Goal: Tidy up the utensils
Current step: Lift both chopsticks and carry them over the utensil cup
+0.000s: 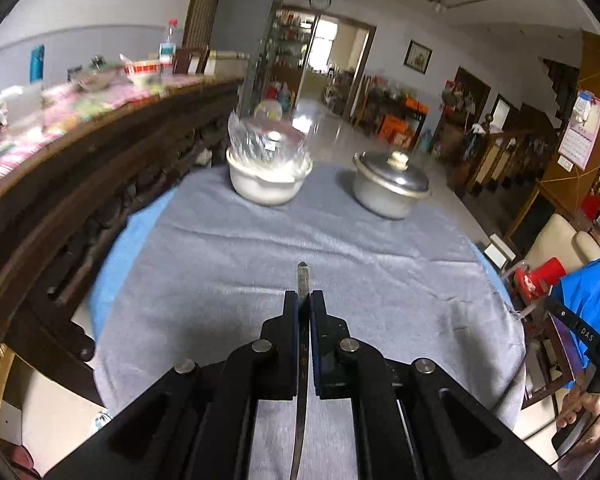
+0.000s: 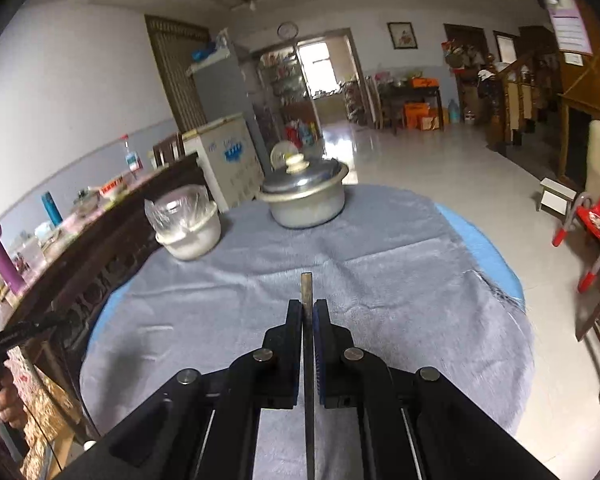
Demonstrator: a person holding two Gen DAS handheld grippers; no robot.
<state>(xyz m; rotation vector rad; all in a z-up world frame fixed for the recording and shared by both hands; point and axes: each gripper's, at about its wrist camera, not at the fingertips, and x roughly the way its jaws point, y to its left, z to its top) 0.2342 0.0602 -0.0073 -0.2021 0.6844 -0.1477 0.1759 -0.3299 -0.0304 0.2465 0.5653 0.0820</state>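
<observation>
Cloth edge rightward (perhaps frayed), open floor beyond.

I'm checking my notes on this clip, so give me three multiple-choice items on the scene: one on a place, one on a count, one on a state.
1. Where does the white bowl stand relative to the lidded metal pot, in the right wrist view?
A. To its left
B. To its right
C. On top of it

2. How many vessels stand on the grey cloth?
A. One
B. Two
C. Four

3. How is the left claw?
A. Wide open, empty
B. Shut on a slim metal utensil
C. Shut on the pot lid

Answers: 1 A, the bowl sits left of the pot. 2 B, only bowl and pot. 3 B, the utensil's end pokes out between the pads.
</observation>
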